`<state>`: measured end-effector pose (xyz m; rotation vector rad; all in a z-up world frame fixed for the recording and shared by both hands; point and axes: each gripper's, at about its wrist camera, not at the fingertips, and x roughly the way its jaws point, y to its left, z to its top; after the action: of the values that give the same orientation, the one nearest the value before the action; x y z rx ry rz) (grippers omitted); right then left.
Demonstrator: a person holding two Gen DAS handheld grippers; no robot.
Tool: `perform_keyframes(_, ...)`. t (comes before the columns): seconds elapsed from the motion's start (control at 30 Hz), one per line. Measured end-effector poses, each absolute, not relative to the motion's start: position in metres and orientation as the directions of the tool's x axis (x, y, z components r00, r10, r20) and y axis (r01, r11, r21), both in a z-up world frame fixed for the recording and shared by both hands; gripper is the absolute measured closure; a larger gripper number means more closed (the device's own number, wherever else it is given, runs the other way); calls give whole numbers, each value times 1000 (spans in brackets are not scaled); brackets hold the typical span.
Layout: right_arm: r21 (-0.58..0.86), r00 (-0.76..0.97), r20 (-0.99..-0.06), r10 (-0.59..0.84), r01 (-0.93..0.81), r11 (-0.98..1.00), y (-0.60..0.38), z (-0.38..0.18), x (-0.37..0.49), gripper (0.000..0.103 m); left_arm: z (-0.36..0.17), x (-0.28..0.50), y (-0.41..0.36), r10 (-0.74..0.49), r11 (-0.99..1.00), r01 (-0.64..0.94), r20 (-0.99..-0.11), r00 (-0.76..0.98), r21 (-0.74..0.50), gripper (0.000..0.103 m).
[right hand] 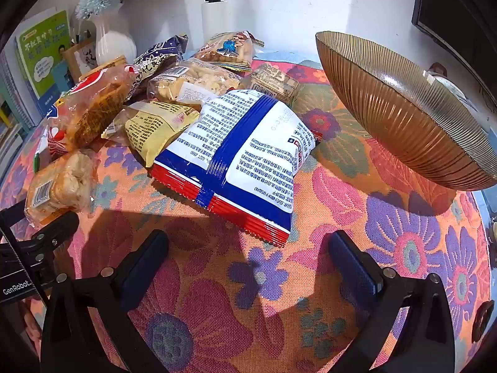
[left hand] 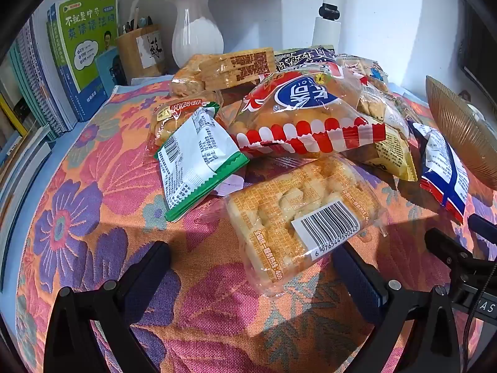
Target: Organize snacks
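A pile of snack packets lies on a flowered cloth. In the left wrist view my left gripper (left hand: pixel 251 267) is open, its fingers either side of the near end of a clear pack of yellow cakes (left hand: pixel 298 214). Behind it lie a white-and-green packet (left hand: pixel 195 158) and a red-striped bread bag (left hand: pixel 304 115). In the right wrist view my right gripper (right hand: pixel 248 258) is open and empty, just short of a white, blue and red packet (right hand: pixel 245 158). A ribbed golden bowl (right hand: pixel 400 115) stands empty at the right; it also shows in the left wrist view (left hand: pixel 459 133).
Books (left hand: pixel 62 71), a wooden pen holder (left hand: pixel 139 49) and a white vase (left hand: pixel 195 31) line the back left by the wall. A dark screen (right hand: pixel 459 9) hangs at the back right. The flowered cloth (right hand: pixel 403 233) shows bare between the blue packet and the bowl.
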<state>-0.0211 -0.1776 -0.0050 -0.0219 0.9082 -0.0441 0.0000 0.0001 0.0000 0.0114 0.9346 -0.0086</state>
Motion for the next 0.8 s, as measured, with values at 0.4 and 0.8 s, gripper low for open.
perform_keyframes(0.4, -41, 614, -788, -50, 29, 999, -175, -5, -22, 0, 0, 0, 0, -1, 1000, 12, -805, 594, 7, 0)
perform_keyframes(0.8, -38, 613, -789, -47, 28, 999, -174, -5, -21, 0, 0, 0, 0, 0, 1000, 12, -805, 594, 9, 0)
